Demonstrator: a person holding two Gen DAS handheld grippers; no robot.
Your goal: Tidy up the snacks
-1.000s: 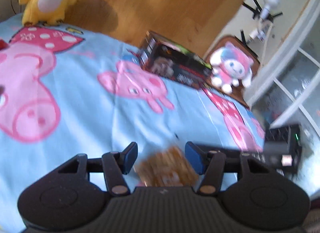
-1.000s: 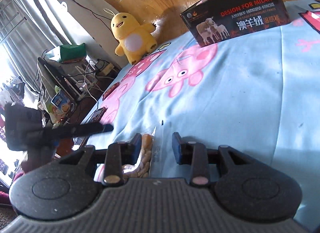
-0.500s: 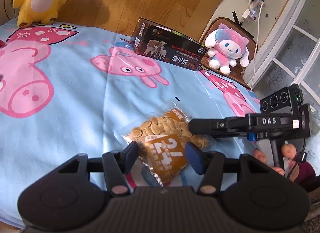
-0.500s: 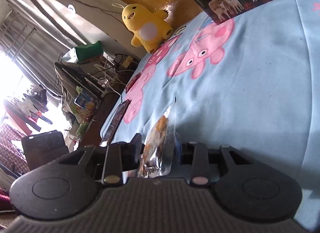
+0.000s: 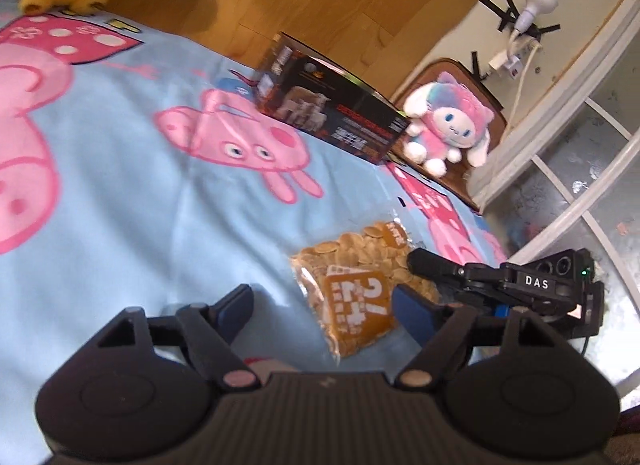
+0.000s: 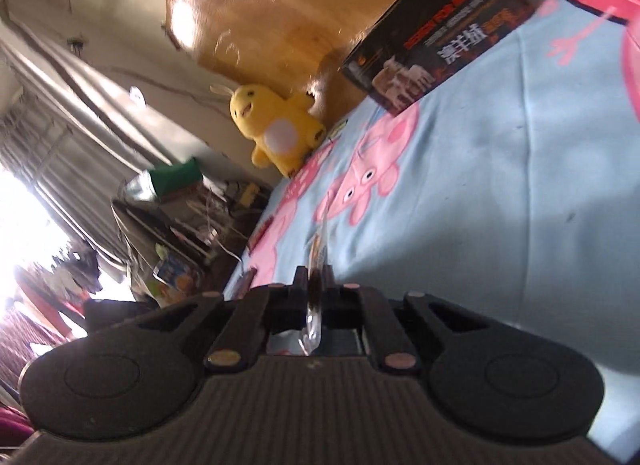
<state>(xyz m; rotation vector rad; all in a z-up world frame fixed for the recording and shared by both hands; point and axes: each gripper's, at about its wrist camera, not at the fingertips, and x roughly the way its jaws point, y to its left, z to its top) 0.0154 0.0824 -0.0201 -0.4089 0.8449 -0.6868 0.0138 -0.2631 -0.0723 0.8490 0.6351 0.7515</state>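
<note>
A blue cartoon-pig blanket (image 5: 120, 193) covers the bed, a dark box (image 5: 332, 121) at its far edge. The left gripper (image 5: 324, 307) has just opened wide, gripping nothing. The right gripper (image 6: 314, 285) has just closed on the right edge of the snack bag (image 5: 360, 285)

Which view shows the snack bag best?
Left wrist: the snack bag lies face-up on the blue bedsheet, label and contents visible. Right wrist shows only the bag's thin edge, clamped in the shut right gripper.
</note>
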